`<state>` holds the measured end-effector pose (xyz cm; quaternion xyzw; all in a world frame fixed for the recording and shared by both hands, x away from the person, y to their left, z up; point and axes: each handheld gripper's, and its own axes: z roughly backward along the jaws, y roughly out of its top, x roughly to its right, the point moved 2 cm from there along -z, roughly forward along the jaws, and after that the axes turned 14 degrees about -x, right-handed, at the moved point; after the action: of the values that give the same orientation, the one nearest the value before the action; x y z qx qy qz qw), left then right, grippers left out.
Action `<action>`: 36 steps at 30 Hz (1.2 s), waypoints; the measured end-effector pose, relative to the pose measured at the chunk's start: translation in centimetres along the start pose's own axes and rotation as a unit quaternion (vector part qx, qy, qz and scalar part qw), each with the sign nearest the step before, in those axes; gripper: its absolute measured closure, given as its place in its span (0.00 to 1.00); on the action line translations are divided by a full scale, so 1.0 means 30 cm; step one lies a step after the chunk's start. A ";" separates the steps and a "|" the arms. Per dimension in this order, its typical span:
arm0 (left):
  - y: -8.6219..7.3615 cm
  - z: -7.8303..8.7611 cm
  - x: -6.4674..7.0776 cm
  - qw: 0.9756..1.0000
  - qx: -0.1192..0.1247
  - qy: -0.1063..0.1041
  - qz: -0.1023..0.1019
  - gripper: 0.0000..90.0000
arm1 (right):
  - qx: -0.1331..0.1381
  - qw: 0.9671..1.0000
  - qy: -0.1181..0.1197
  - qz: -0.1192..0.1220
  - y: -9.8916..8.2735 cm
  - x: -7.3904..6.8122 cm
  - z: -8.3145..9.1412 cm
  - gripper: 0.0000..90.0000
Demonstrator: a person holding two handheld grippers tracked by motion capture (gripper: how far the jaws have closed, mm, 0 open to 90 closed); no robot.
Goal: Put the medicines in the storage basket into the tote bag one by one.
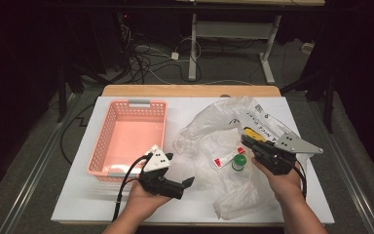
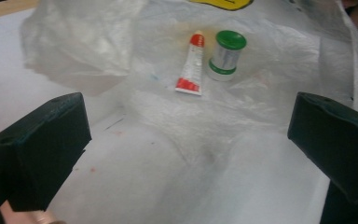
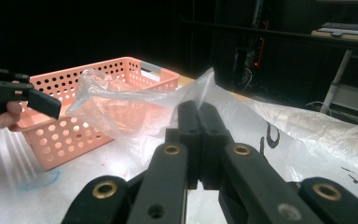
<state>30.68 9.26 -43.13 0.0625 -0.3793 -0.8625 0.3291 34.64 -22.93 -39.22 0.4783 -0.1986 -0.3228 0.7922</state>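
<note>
A crumpled clear plastic bag [image 1: 209, 124] [image 2: 98, 42] [image 3: 307, 135] lies on the right half of the white tabletop [image 1: 78, 195]. On its film rest a small white tube with red ends [image 1: 224, 159] [image 2: 191, 65] and a small jar with a green lid [image 1: 239, 163] [image 2: 226, 55], side by side. My right gripper [image 1: 247, 142] [image 3: 198, 112] is shut on the bag's edge and holds the film lifted. My left gripper [image 1: 180, 168] [image 2: 186, 140] stands open just left of the bag, nothing between its jaws, facing the tube and jar.
A pink perforated basket [image 1: 102, 136] [image 3: 60, 135] sits at the table's left, with nothing inside that I can see. A strip of wood [image 1: 190, 90] runs along the far edge. Beyond it are a dark floor, cables and a desk frame.
</note>
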 end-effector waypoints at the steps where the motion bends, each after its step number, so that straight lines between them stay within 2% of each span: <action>1: -0.001 0.009 -0.011 1.000 0.001 0.005 0.005 0.00 | 0.000 1.000 0.000 0.001 0.000 0.000 0.000 1.00; 11: -0.023 0.060 -0.086 0.999 -0.004 0.038 0.021 0.00 | 0.002 1.000 -0.002 0.000 0.000 0.005 0.008 1.00; 28: -0.060 0.109 -0.180 0.997 -0.010 0.057 0.059 0.00 | 0.005 1.000 -0.003 0.001 0.001 0.010 0.013 1.00; 36: -0.085 0.150 -0.233 0.994 -0.007 0.077 0.078 0.00 | 0.001 1.000 -0.004 -0.002 -0.002 0.009 0.012 1.00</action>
<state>33.17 17.56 -42.72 0.0965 -0.3507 -0.8294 0.4240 34.60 -23.37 -39.10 0.4787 -0.2008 -0.3259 0.7901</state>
